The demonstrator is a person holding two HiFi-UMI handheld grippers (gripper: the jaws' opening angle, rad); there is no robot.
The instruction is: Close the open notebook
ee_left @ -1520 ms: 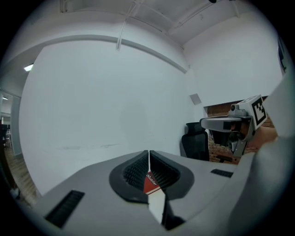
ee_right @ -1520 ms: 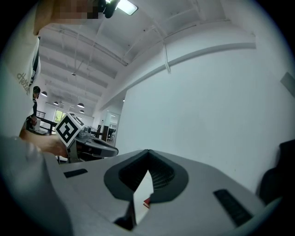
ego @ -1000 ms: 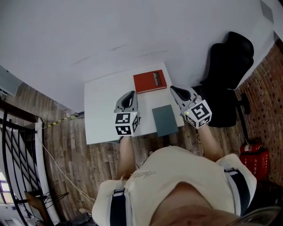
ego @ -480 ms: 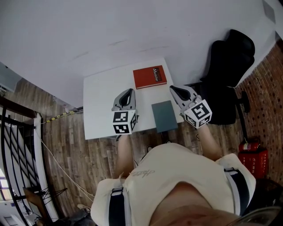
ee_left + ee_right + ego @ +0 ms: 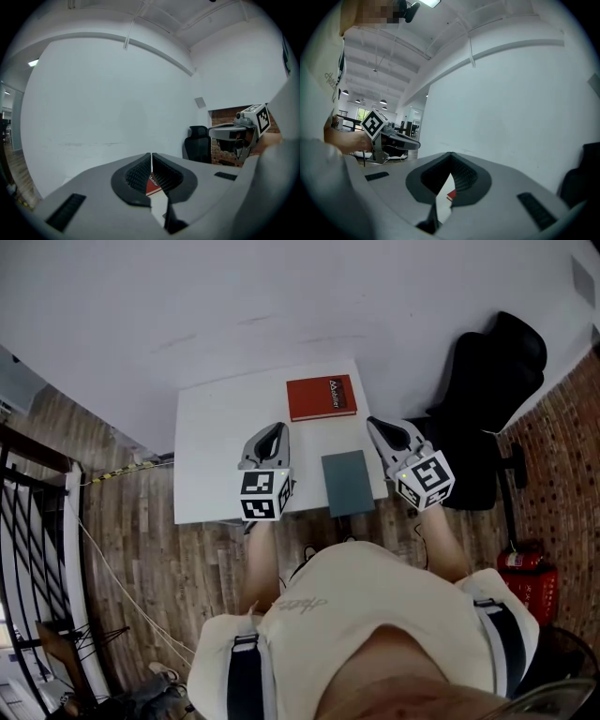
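A grey-green notebook [image 5: 348, 483] lies closed near the front edge of the white table [image 5: 211, 446]. A red book [image 5: 320, 397] lies closed at the table's far side. Left of the notebook, my left gripper [image 5: 277, 428] hovers over the table with its jaws shut on nothing. At the table's right edge, beside the notebook, my right gripper [image 5: 373, 424] is held with its jaws meeting at the tips and empty. A strip of the red book [image 5: 152, 183] shows below the closed jaws in the left gripper view, and a red corner [image 5: 451, 194] in the right gripper view.
A black office chair [image 5: 487, 395] stands close to the table's right side. A red object [image 5: 527, 579] sits on the wooden floor at the right. A dark railing [image 5: 28, 549] runs along the left. A white wall lies beyond the table.
Only the head view has shifted a little. Both grippers and both books stay where they were.
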